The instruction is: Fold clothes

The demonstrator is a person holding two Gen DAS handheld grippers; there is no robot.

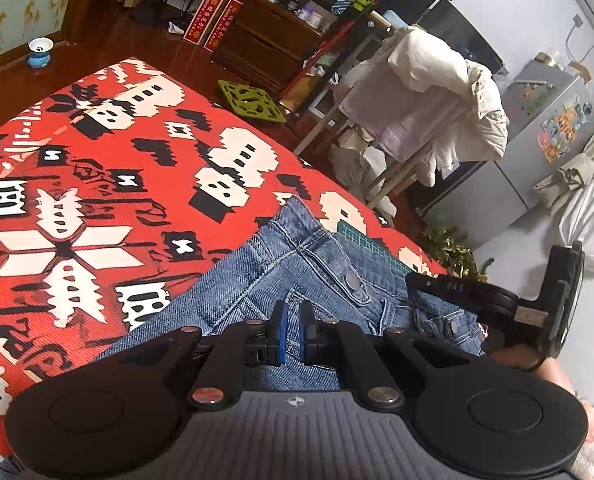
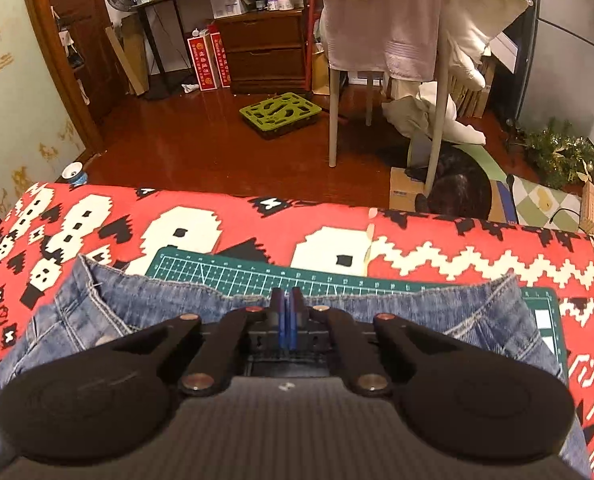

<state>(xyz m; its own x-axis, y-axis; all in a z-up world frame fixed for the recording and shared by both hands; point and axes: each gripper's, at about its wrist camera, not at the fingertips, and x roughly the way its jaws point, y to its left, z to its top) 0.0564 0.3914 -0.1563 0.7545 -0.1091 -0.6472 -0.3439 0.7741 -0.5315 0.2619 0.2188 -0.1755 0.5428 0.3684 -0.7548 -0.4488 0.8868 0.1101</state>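
The jeans (image 2: 437,312) lie on the red cloth (image 2: 457,236), partly over the green mat (image 2: 233,270). The right gripper (image 2: 286,300) is closed narrow above the denim edge; the left gripper (image 1: 291,316) is narrowly parted over the waistband, holding nothing. Both layers should be pinched together before lifting.

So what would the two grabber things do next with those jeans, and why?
Probably lift and carry the waistband forward together, to start a fold. The left gripper sits low on the jeans with its pads nearly together, and the right gripper looks shut at the denim edge. Whether either really pinches cloth is unclear. The jeans lie spread on the red patterned cloth, partly over a green cutting mat.
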